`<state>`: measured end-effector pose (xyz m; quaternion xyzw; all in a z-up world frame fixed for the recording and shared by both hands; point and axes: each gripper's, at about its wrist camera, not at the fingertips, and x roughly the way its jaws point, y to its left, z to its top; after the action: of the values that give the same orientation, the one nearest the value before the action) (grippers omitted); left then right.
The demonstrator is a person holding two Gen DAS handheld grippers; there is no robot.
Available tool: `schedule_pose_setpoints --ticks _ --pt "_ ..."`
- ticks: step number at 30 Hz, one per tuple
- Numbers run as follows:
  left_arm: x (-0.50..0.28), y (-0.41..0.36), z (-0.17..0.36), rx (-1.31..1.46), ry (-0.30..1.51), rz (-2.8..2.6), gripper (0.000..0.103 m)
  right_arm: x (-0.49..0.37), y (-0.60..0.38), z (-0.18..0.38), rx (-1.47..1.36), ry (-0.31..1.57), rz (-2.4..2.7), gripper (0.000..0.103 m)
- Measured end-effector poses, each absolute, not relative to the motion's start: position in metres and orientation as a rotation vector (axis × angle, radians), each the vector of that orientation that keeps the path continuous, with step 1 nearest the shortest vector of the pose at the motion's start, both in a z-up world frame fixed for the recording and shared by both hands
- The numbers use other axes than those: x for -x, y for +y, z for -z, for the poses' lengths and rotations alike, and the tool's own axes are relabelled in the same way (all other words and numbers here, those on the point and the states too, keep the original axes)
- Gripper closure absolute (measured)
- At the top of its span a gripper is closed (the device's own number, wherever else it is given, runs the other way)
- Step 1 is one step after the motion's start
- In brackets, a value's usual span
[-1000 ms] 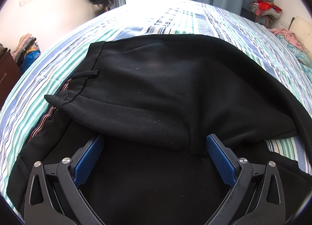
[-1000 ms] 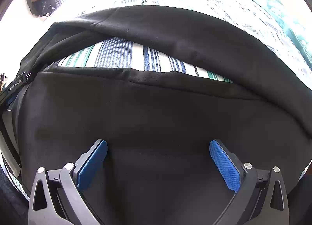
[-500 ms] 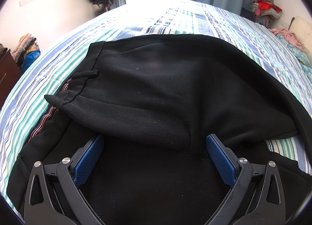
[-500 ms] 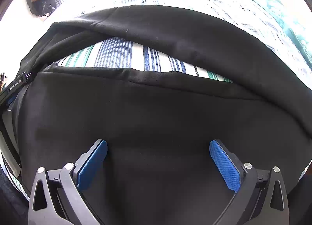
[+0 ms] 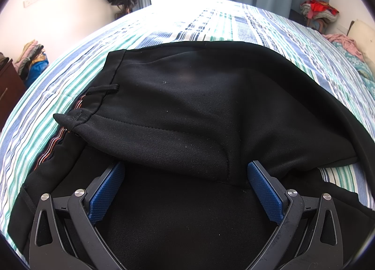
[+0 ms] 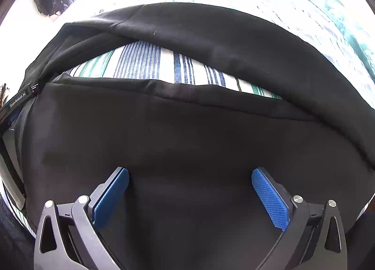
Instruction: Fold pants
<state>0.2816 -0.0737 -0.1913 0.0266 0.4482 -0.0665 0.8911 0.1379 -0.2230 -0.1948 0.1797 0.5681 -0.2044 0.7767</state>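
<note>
Nothing moved since earlier frames: both grippers parked, cloth unchanged. Black pants point(image 5: 187, 110) spread on striped bed point(image 5: 211, 26), waistband point(image 5: 103, 96) at left, one leg point(image 6: 211, 42) arcing across far side, sheet showing between legs. Left gripper point(image 5: 185, 185) jaws wide apart, empty, over seat fabric. Right gripper point(image 6: 189, 190) same, over near leg. Cloth looks soft, limp, light, slightly grippy; likely best pinched at waistband corner and hem edge.
</note>
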Motion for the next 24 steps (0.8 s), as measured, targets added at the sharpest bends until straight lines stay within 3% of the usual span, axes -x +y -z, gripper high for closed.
schedule_pose_setpoints --ticks 11,18,21,24 --pt "-0.282 -0.073 0.192 -0.055 0.931 0.138 0.0 -0.146 -0.226 0.193 -0.398 1.313 0.412 0.0" --pt "-0.282 -0.074 0.191 -0.055 0.931 0.138 0.0 -0.127 -0.219 0.188 -0.309 1.218 0.297 0.0" --pt "-0.282 -0.074 0.191 -0.055 0.931 0.138 0.0 -0.097 -0.232 0.16 -0.373 1.071 0.305 0.012" --pt "-0.282 -0.074 0.191 -0.055 0.931 0.138 0.0 -0.042 -0.267 0.128 -0.602 0.828 0.229 0.011"
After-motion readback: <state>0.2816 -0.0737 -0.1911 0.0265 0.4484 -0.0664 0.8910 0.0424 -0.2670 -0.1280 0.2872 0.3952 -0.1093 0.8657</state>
